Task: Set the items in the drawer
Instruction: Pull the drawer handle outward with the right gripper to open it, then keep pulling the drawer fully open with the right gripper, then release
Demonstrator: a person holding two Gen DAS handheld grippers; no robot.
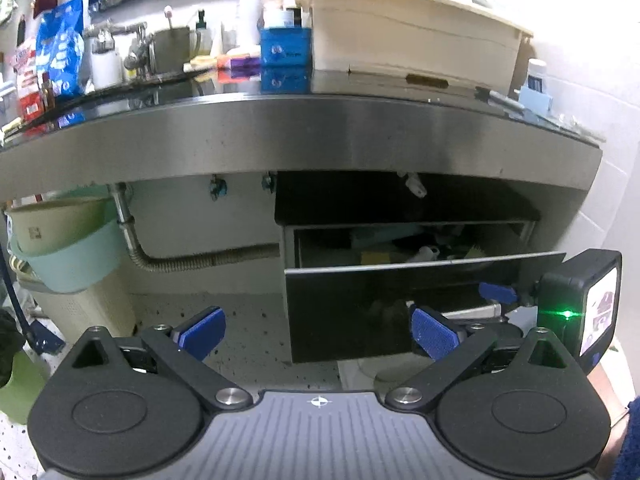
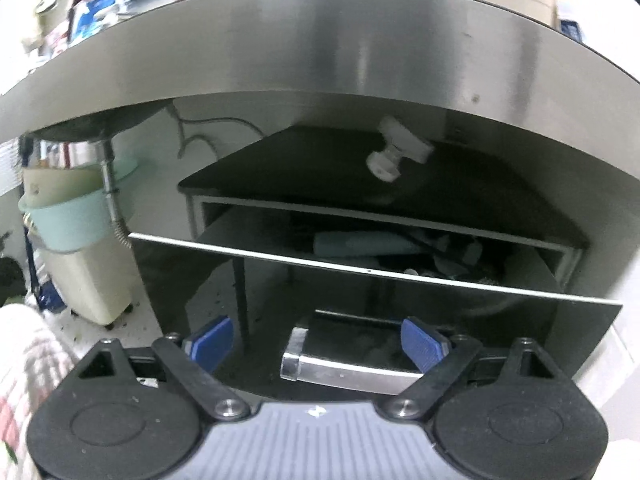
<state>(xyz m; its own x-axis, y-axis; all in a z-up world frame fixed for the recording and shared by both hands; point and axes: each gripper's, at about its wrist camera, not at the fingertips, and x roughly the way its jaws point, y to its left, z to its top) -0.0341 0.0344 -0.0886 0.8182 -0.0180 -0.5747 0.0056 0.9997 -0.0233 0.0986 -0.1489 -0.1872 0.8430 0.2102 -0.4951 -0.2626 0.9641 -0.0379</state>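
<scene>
A black drawer under the steel counter stands pulled partly out, with several items inside. It also shows in the right wrist view, with a teal tube among the contents. My left gripper is open and empty, in front of the drawer's left part. My right gripper is open, its fingers on either side of the drawer's metal handle, not closed on it. The right gripper also shows in the left wrist view, at the drawer front.
The steel counter edge overhangs the drawer. On the counter stand a cream tub, a blue box, bottles and a faucet. A teal basin and drain pipe sit left, over a cream bin.
</scene>
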